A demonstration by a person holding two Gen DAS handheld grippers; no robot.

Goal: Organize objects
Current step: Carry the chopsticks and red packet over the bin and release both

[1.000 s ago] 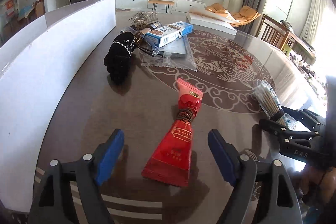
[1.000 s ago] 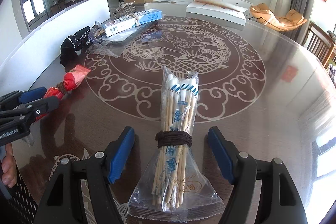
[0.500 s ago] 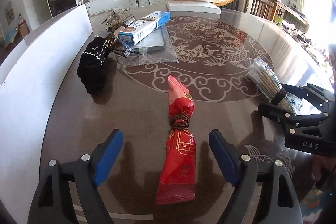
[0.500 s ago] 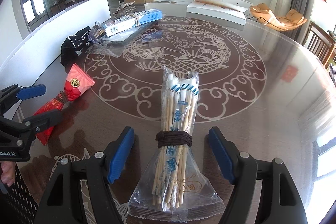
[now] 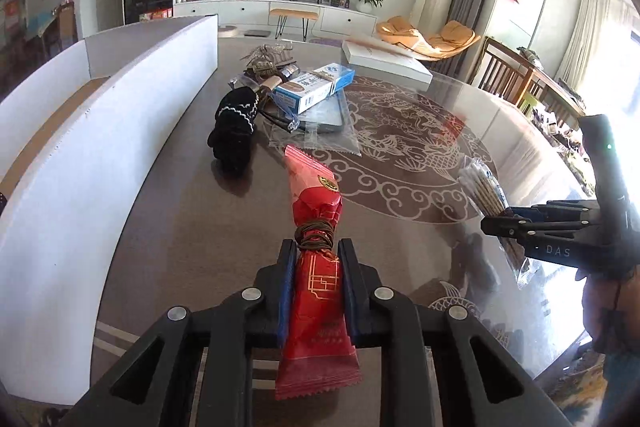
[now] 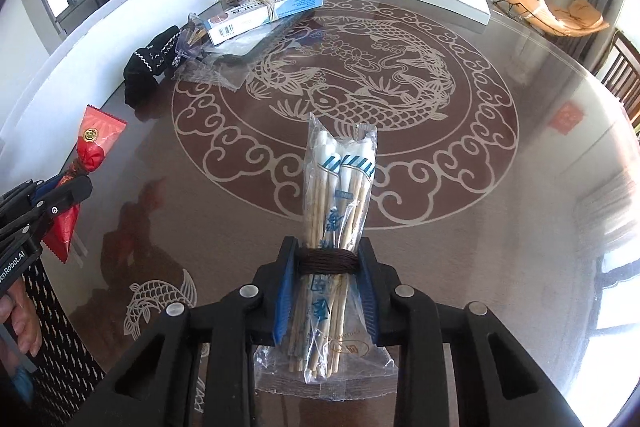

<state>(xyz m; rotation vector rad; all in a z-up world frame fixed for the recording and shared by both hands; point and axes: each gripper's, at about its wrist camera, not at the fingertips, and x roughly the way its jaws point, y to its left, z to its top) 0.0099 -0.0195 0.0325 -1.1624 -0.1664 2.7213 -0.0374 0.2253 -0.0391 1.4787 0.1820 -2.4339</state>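
Observation:
My left gripper is shut on a red foil packet tied with brown cord, held just above the round glass table. My right gripper is shut on a clear bag of wooden chopsticks, gripped at its dark cord binding. The right gripper with the chopsticks also shows at the right of the left wrist view. The left gripper with the red packet shows at the left of the right wrist view.
At the far left of the table lie a black knit glove, a blue and white box on clear plastic bags, and a wire bundle. A white board wall lines the left edge. A flat white box lies far back.
Both grippers have closed: the left on the red packet, the right on the chopstick bag. Both items appear lifted slightly off the table.

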